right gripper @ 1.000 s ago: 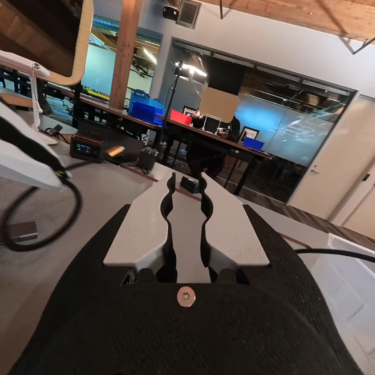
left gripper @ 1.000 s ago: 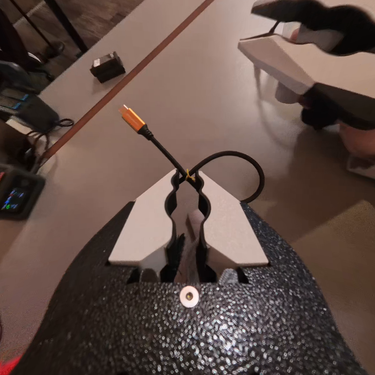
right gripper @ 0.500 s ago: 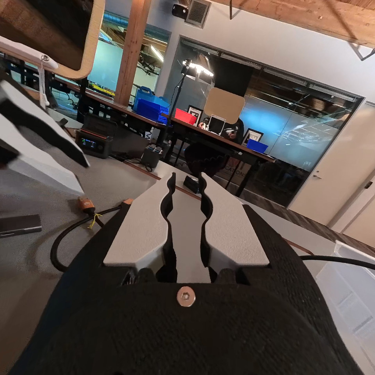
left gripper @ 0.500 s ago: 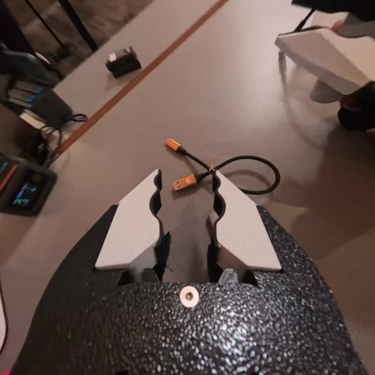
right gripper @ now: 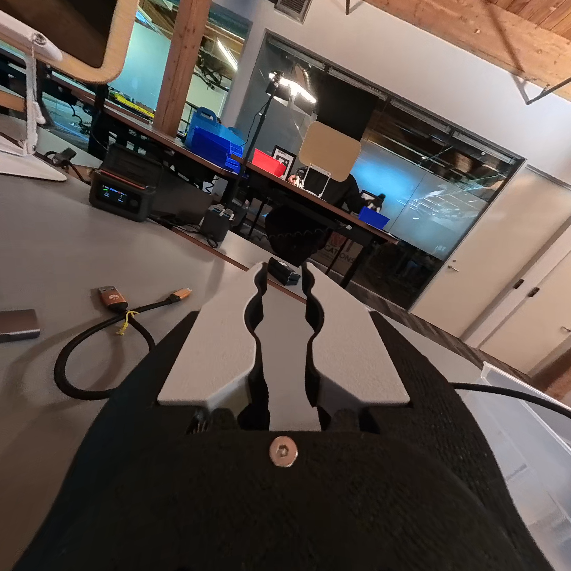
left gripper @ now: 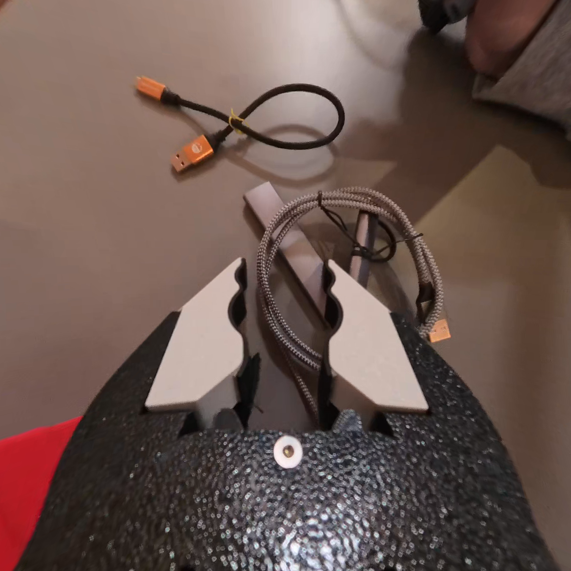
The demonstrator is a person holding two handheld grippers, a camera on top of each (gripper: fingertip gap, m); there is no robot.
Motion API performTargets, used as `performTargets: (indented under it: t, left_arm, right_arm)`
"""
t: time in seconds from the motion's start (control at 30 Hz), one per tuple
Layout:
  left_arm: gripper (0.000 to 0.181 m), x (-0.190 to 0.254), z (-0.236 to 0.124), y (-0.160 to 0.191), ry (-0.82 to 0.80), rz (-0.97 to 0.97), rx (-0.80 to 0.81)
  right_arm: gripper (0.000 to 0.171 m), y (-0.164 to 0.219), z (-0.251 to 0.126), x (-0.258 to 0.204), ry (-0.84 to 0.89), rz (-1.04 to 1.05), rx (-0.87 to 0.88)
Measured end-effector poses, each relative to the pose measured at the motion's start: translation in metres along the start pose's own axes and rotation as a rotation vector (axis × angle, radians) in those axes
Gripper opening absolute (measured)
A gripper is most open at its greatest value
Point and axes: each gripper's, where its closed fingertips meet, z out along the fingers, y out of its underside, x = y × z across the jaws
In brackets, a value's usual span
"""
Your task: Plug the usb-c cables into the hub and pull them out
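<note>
On the grey table [left gripper: 92, 216], the slim grey hub [left gripper: 289, 247] lies straight below the left gripper [left gripper: 285, 272], its long axis slanting from far-left to near-right across the gap between the spread, empty fingers, with the braided grey cable [left gripper: 275, 309] coiled over it. The black cable [left gripper: 293, 123] with orange plugs lies farther ahead. The right gripper [right gripper: 284, 275], part-spread and empty, points away over the table, so the left looks nearer.
</note>
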Motion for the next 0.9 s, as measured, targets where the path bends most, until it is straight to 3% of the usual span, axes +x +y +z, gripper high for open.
performTargets:
  t: [0.03, 0.13, 0.2, 0.3, 0.4, 0.5, 0.57, 0.67, 0.73, 0.8, 0.83, 0.9]
  left_arm:
    - [0.040, 0.003, 0.000, 0.000, 0.021, -0.014, 0.003]
    - [0.026, 0.011, 0.001, 0.001, 0.086, -0.072, 0.006]
    - [0.016, 0.005, -0.002, -0.002, 0.048, -0.056, 0.031]
    - [0.002, -0.003, -0.007, -0.007, -0.027, 0.053, 0.060]
    - [0.002, 0.008, -0.013, -0.019, -0.038, 0.237, 0.121]
    - [0.001, 0.041, -0.018, -0.018, 0.054, 0.470, 0.139]
    - [0.002, 0.057, -0.016, -0.009, 0.120, 0.511, 0.078]
    - [0.010, 0.080, -0.013, 0.005, 0.268, 0.473, -0.009]
    - [0.050, 0.094, -0.019, -0.005, 0.365, 0.391, 0.056]
    - [0.067, 0.100, -0.034, -0.026, 0.473, 0.234, 0.167]
    - [0.064, 0.092, -0.038, -0.041, 0.456, 0.153, 0.243]
    - [0.055, 0.054, -0.034, -0.051, 0.273, 0.013, 0.286]
  right_arm:
    - [0.021, 0.000, -0.001, 0.000, 0.002, -0.002, 0.000]
    - [0.021, -0.005, -0.002, -0.004, -0.023, 0.000, 0.021]
    - [0.021, -0.011, -0.004, -0.012, -0.073, -0.011, 0.042]
    - [0.024, -0.024, -0.010, -0.045, -0.294, -0.041, 0.074]
    - [0.027, -0.010, -0.025, -0.092, -0.614, -0.104, -0.028]
    - [0.028, 0.001, -0.038, -0.110, -0.724, -0.171, -0.090]
    - [0.028, 0.001, -0.042, -0.114, -0.753, -0.164, -0.106]
    - [0.027, 0.003, -0.050, -0.125, -0.840, -0.141, -0.144]
    - [0.028, 0.009, -0.055, -0.132, -0.882, -0.142, -0.183]
    - [0.028, 0.016, -0.057, -0.137, -0.900, -0.154, -0.211]
    - [0.028, 0.017, -0.060, -0.138, -0.917, -0.148, -0.226]
    - [0.026, 0.015, -0.066, -0.143, -0.965, -0.113, -0.233]
